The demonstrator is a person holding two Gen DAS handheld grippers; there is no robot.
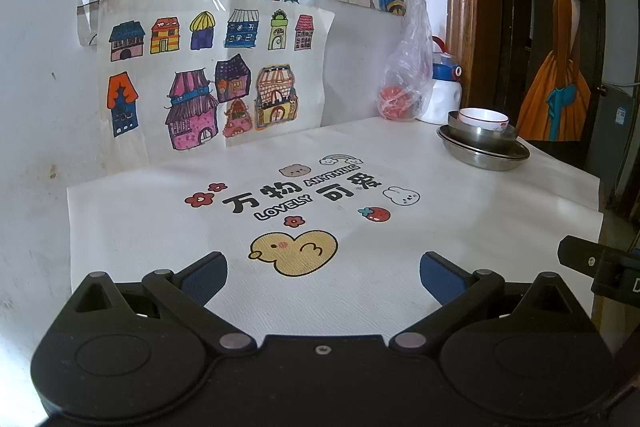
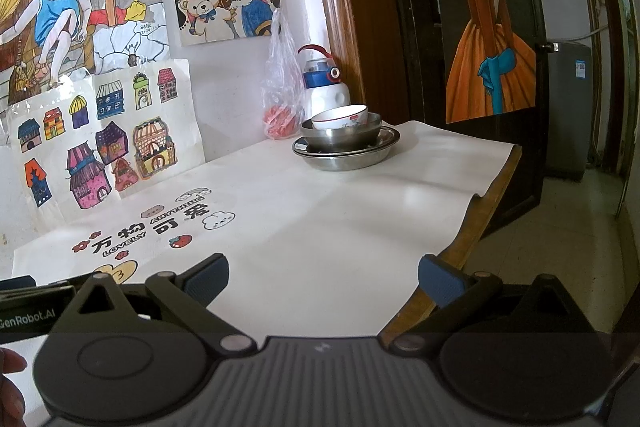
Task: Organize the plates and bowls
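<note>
A stack of dishes stands at the table's far right corner: a white bowl (image 1: pixel 483 118) (image 2: pixel 340 118) with a red rim line sits inside a steel bowl (image 1: pixel 476 133) (image 2: pixel 342 135), which rests on shallow steel plates (image 1: pixel 486 157) (image 2: pixel 346 157). My left gripper (image 1: pixel 323 277) is open over the near part of the cloth, above the yellow duck print, with nothing between its fingers. My right gripper (image 2: pixel 323 277) is open too, empty, near the table's front right edge. Both are well short of the stack.
A white printed cloth (image 1: pixel 400 227) (image 2: pixel 320 219) covers the table. Behind the stack are a clear plastic bag (image 1: pixel 406 79) (image 2: pixel 282 95) holding something red and a white bottle (image 1: pixel 442 87) (image 2: pixel 326 87) with a blue collar. Drawings hang on the wall. A dark door (image 2: pixel 492 27) stands right.
</note>
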